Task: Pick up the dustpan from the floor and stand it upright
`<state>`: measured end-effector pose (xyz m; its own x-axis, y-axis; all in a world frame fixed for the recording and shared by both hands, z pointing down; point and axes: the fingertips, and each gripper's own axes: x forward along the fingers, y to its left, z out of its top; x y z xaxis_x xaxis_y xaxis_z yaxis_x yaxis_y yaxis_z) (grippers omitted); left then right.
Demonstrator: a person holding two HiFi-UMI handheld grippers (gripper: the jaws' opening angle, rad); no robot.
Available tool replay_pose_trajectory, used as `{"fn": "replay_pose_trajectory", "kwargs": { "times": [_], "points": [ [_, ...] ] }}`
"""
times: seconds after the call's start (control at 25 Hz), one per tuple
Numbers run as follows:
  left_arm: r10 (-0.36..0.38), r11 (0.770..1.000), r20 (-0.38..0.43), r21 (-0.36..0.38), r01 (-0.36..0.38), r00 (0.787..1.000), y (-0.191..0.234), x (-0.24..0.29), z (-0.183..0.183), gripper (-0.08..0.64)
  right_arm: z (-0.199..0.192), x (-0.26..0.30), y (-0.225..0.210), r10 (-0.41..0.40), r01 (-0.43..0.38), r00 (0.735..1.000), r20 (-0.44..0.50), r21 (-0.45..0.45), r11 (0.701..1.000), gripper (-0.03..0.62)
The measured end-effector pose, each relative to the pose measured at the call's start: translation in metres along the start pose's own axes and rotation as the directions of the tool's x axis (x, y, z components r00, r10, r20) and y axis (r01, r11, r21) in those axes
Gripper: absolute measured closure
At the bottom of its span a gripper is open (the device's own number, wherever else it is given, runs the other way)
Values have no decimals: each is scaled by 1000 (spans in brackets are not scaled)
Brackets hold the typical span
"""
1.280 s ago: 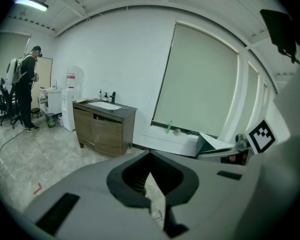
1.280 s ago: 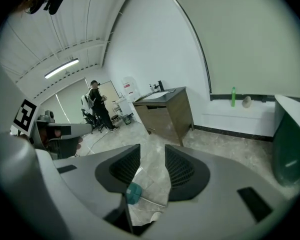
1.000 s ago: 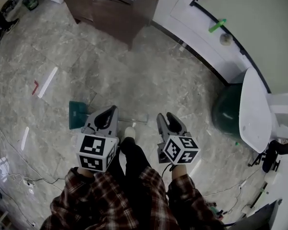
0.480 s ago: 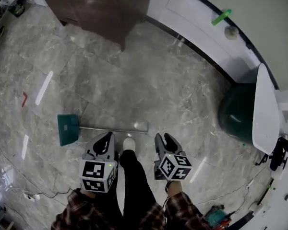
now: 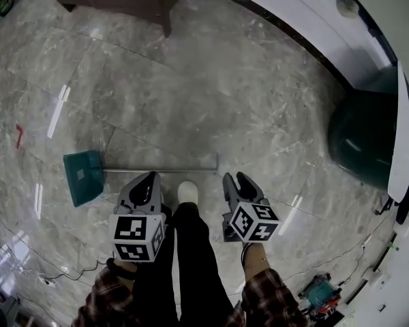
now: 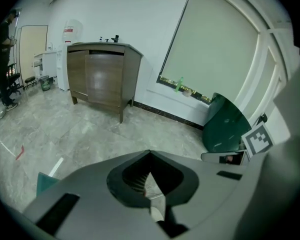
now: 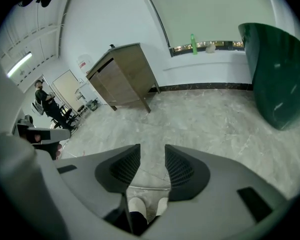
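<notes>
Head view: a long-handled dustpan [image 5: 83,176] is being shown lying flat on the grey marble floor [image 5: 211,94], just ahead of the person's white shoe [image 5: 187,192]. Its long axis is being laid left to right across the picture. The green pan is pointing left, and the thin metal handle [image 5: 160,171] is running right, ending just ahead of the gap between the two grippers. The left gripper [image 5: 150,180] is being held just short of the handle's middle. The right gripper [image 5: 240,180] is being held near the handle's free end. Neither is touching the dustpan. The free end is judged the readier hold for the right gripper, since it lies closest there.

Left gripper view: the left gripper's [image 6: 150,154] jaws are being shown pressed together at the tips, with nothing caught between them. A teal corner of the pan [image 6: 46,183] is being glimpsed low at the left edge.

Right gripper view: the right gripper's [image 7: 152,151] jaws are being shown parted by a narrow gap and empty. Below that gap the handle [image 7: 146,188] is being seen as a thin line lying crosswise to the jaws.
</notes>
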<state>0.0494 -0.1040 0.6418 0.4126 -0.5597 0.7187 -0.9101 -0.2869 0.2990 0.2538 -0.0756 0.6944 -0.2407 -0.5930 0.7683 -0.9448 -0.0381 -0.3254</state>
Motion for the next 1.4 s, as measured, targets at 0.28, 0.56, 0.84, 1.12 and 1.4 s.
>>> {"fn": "replay_pose_trajectory", "kwargs": {
  "times": [0.28, 0.56, 0.84, 1.12, 1.4],
  "points": [
    [23, 999, -70, 28, -21, 997, 47, 95, -77, 560, -68, 77, -53, -38, 40, 998, -45, 35, 999, 449],
    [42, 999, -91, 18, -40, 995, 98, 169, -140, 558, -130, 160, -87, -55, 56, 995, -78, 8, 998, 449],
    [19, 999, -134, 30, -15, 991, 124, 237, -196, 558, -184, 233, -139, -107, 110, 987, -122, 14, 994, 449],
    [-22, 996, -180, 78, 37, 983, 128, 298, -239, 559, -229, 282, -190, -191, 197, 967, -167, 14, 980, 449],
    [-65, 988, -211, 122, 92, 975, 119, 329, -256, 558, -281, 305, -230, -269, 281, 924, -271, 4, 960, 449]
  ]
}}
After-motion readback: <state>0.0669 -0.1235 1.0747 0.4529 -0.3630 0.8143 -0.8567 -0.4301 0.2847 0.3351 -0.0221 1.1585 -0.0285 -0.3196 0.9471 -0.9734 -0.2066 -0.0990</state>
